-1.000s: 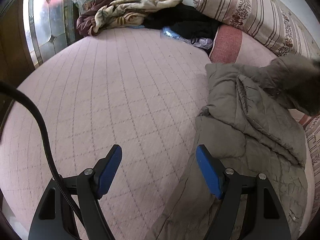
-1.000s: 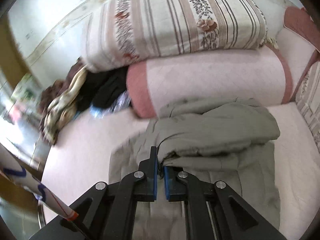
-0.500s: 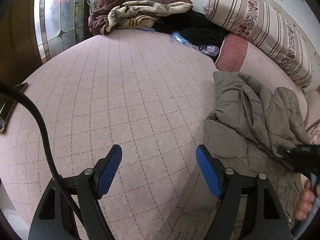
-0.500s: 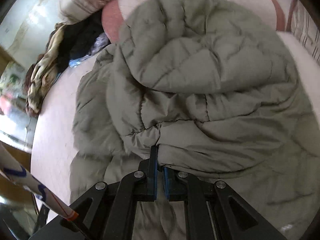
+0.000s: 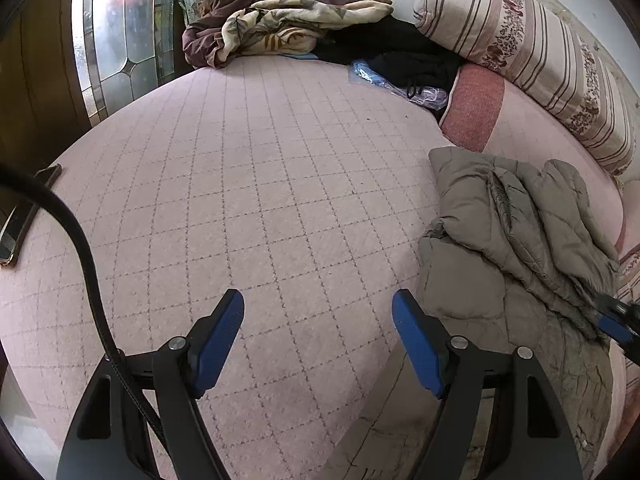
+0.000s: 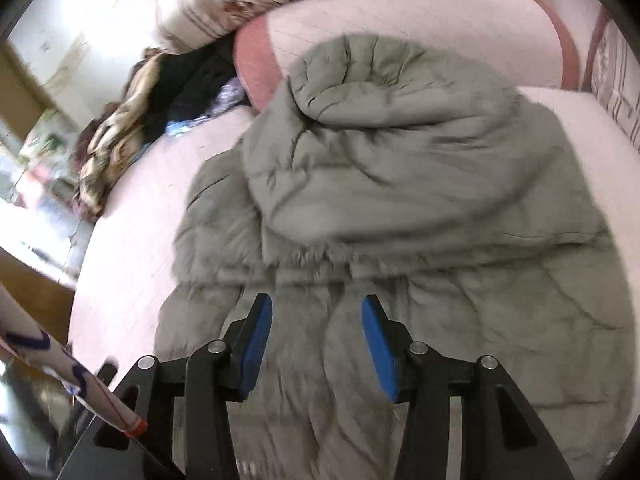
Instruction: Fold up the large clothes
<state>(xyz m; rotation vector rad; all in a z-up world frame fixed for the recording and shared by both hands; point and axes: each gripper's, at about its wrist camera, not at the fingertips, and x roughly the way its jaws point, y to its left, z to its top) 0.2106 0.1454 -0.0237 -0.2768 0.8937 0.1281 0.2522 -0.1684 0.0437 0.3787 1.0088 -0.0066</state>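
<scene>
I see a pink quilted bed cover [image 5: 248, 184] spanning most of the left wrist view. At its far edge lies a heap of brown and cream blankets [image 5: 280, 28], with black clothing [image 5: 396, 52] just beside it and a clear plastic bag [image 5: 384, 80] touching that clothing. A striped floral pillow [image 5: 532, 52] rests on a pink bolster [image 5: 476, 108]. A stained-glass panel [image 5: 120, 32] stands at left.
</scene>
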